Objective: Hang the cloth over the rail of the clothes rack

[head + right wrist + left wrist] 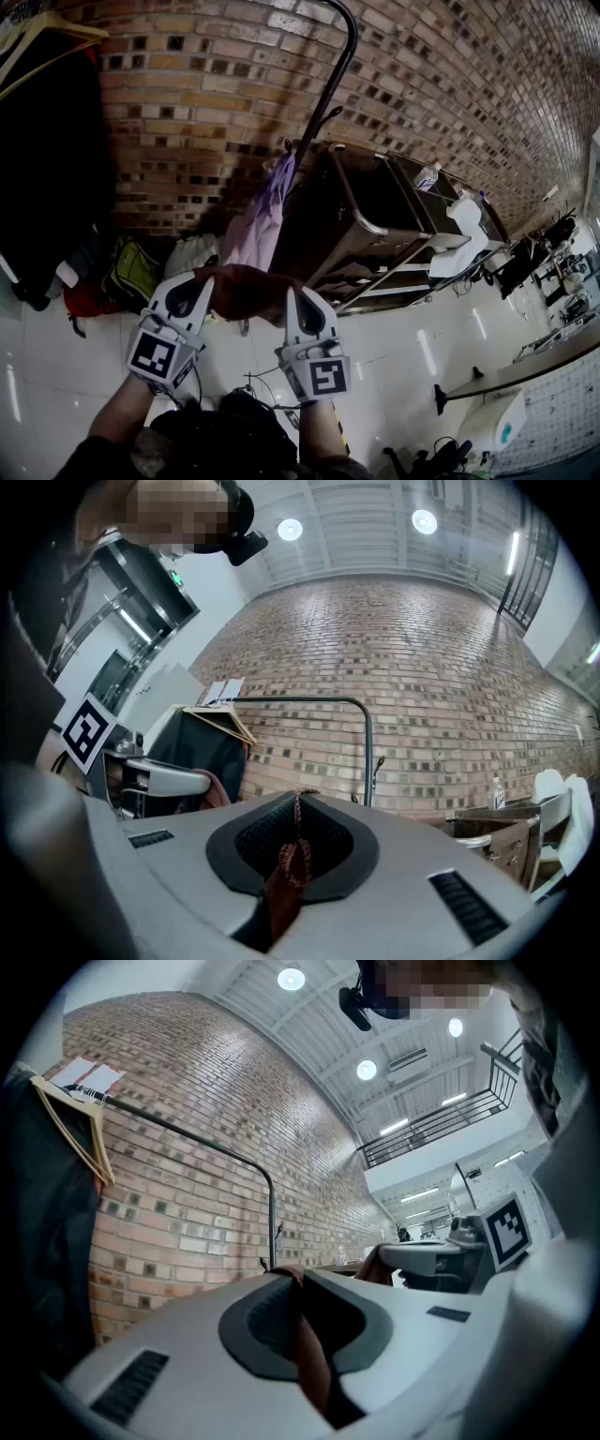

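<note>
Left gripper (192, 292): fingers (187, 1335) closed down to a narrow slit, with a fold of the reddish-brown cloth (246, 291) pinched between the dark pads. In the left gripper view the cloth (314, 1363) runs down through the slit and out at the bottom.

Right gripper (305, 314): fingers (403, 864) fully together on the other end of the same cloth (281, 883). A frayed, stitched edge stands up between the pads.

Head view: the cloth spans the short gap between the two grippers as a bunched dark-red mass, with both grippers side by side and close together. It is held in the air, apart from the rail (333, 84), and nothing of it lies over the rail.

Clothes rack (309, 131): a black tube that rises and bends over into the horizontal rail. It stands in front of the brick wall (206, 84). The rail (309, 701) is horizontal in the right gripper view, above and beyond the fingers.

On the rack:
- A purple garment (262, 220) hangs by the upright.
- A dark garment (47, 169) on a wooden hanger (42, 42) hangs at the far left.

Elsewhere:
- A metal trolley (375, 225) stands right of the rack with a bottle (426, 176) on top.
- A green backpack (131, 272) sits on the white tiled floor (403, 347) against the wall.
</note>
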The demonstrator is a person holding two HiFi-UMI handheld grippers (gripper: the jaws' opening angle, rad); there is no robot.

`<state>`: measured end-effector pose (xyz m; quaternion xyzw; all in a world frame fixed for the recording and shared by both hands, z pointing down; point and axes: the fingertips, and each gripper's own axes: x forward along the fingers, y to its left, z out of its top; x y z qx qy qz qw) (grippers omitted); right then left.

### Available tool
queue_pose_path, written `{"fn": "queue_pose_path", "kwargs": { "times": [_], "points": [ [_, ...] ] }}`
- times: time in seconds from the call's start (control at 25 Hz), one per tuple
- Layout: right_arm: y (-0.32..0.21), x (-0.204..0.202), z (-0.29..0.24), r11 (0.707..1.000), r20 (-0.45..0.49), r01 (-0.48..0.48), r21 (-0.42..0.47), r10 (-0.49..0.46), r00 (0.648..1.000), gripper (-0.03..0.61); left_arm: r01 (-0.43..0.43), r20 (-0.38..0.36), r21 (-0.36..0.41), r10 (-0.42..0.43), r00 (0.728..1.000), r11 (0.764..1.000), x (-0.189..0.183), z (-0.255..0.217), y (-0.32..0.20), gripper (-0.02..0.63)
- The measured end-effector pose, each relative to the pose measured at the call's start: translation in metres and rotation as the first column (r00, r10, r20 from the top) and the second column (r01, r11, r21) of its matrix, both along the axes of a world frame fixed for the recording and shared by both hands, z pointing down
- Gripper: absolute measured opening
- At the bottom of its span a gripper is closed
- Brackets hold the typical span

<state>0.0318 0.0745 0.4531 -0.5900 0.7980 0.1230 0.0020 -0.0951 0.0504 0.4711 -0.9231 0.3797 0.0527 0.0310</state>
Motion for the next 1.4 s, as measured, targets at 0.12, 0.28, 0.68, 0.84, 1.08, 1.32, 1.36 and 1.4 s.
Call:
{"fn": "queue_pose_path", "kwargs": {
  "times": [0.12, 0.28, 0.68, 0.84, 1.08, 1.32, 1.36, 1.4],
  "points": [
    [-0.005, 0.004, -0.006, 1.000, 0.013, 0.011, 0.003, -0.011, 1.000, 0.023, -0.016, 0.001, 0.030, 0.015, 1.000, 0.999, 0.010, -0.006, -0.003, 0.037],
    [-0.019, 0.020, -0.006, 1.000, -0.001, -0.001, 0.011, 0.001, 1.000, 0.023, -0.042, 0.006, 0.038, 0.042, 0.999, 0.998, 0.029, -0.008, -0.012, 0.037],
    [-0.105, 0.100, -0.029, 0.994, 0.000, 0.058, 0.088, -0.058, 0.998, 0.023, -0.076, -0.001, 0.066, 0.077, 0.997, 0.995, 0.125, -0.017, -0.086, 0.037],
    [-0.140, 0.140, -0.041, 0.991, 0.027, 0.078, 0.106, -0.081, 0.996, 0.023, -0.100, 0.040, 0.048, 0.098, 0.994, 0.994, 0.170, -0.017, -0.117, 0.037],
    [-0.189, 0.175, -0.056, 0.985, 0.001, 0.129, 0.110, -0.130, 0.991, 0.023, -0.114, -0.013, 0.102, 0.116, 0.993, 0.988, 0.227, -0.053, -0.159, 0.037],
    [-0.226, 0.200, -0.082, 0.976, -0.052, 0.190, 0.105, -0.186, 0.981, 0.023, -0.136, -0.005, 0.138, 0.138, 0.990, 0.981, 0.274, -0.080, -0.192, 0.038],
    [-0.232, 0.204, -0.087, 0.974, -0.054, 0.199, 0.106, -0.195, 0.979, 0.023, -0.137, -0.001, 0.146, 0.138, 0.990, 0.980, 0.281, -0.086, -0.198, 0.038],
    [-0.238, 0.209, -0.093, 0.972, -0.059, 0.207, 0.109, -0.201, 0.978, 0.023, -0.135, 0.004, 0.158, 0.136, 0.991, 0.978, 0.288, -0.091, -0.203, 0.037]
  ]
}}
